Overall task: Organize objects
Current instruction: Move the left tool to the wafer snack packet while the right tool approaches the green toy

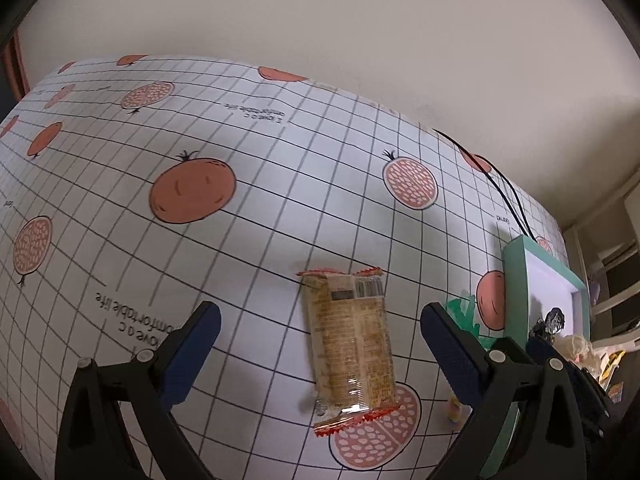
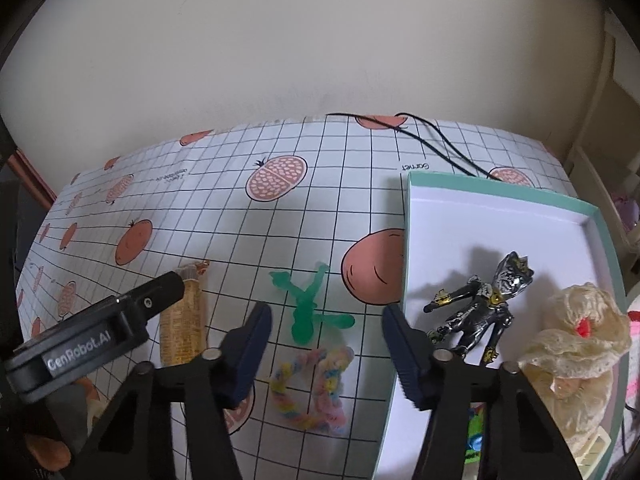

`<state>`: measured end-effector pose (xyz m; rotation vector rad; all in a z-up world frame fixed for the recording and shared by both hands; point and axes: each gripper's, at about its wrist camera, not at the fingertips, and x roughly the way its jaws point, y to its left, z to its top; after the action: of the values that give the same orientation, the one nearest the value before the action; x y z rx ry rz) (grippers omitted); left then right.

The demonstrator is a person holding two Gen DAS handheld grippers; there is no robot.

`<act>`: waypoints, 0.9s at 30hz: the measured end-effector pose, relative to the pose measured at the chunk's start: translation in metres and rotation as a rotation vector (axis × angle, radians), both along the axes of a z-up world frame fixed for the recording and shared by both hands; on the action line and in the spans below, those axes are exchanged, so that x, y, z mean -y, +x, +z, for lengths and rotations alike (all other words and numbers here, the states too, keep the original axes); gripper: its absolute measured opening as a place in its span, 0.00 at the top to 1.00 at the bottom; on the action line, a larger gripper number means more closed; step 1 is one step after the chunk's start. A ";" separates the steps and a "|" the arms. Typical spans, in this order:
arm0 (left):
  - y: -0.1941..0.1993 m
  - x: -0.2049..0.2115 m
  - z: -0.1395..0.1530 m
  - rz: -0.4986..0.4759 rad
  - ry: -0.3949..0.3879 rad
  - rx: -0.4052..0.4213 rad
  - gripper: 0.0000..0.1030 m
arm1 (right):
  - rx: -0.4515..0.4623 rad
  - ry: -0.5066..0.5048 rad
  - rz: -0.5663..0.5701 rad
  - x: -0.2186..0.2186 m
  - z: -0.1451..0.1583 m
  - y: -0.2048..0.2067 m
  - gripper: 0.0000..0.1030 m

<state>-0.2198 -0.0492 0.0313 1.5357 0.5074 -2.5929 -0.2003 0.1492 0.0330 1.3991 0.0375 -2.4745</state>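
A clear snack packet (image 1: 349, 344) with red crimped ends lies flat between the open fingers of my left gripper (image 1: 320, 316), which hovers just above it. The same snack packet (image 2: 185, 316) shows at the left of the right wrist view, partly behind the left gripper's body (image 2: 96, 332). My right gripper (image 2: 326, 320) is open over a green stretchy figure (image 2: 306, 310) and a pastel braided band (image 2: 310, 388). A teal-rimmed white box (image 2: 516, 200) at the right holds a silver and black figurine (image 2: 478, 308) and a cream lace bundle (image 2: 576, 344).
The table wears a white grid cloth (image 1: 260, 216) printed with orange pomegranates. A black cord (image 2: 436, 140) runs across its far right corner to the box. A plain wall stands behind. Shelving (image 1: 616, 264) lies beyond the table's right edge.
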 end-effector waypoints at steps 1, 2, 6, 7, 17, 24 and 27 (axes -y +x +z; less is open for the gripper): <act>-0.001 -0.001 -0.001 -0.004 0.001 0.001 0.03 | 0.002 -0.001 0.000 0.000 -0.001 -0.001 0.49; -0.001 -0.002 -0.002 -0.007 0.003 0.002 0.03 | 0.005 0.001 -0.003 0.000 -0.003 -0.002 0.50; -0.002 -0.006 -0.004 -0.017 0.000 0.002 0.03 | 0.024 0.001 -0.004 0.000 -0.008 -0.007 0.57; -0.002 -0.006 -0.005 -0.020 -0.003 0.003 0.04 | 0.026 0.001 -0.003 0.001 -0.009 -0.008 0.57; -0.004 -0.010 -0.011 -0.035 -0.006 0.015 0.13 | 0.059 0.000 -0.013 -0.001 -0.018 -0.017 0.63; -0.005 -0.013 -0.012 -0.046 -0.014 0.017 0.13 | 0.062 0.001 -0.005 0.001 -0.017 -0.018 0.67; -0.005 -0.015 -0.012 -0.050 -0.017 0.019 0.13 | 0.063 0.001 -0.001 0.002 -0.017 -0.018 0.70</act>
<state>-0.2252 -0.0340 0.0195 1.5853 0.4496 -2.6095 -0.2178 0.1470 0.0160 1.4772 0.0239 -2.4298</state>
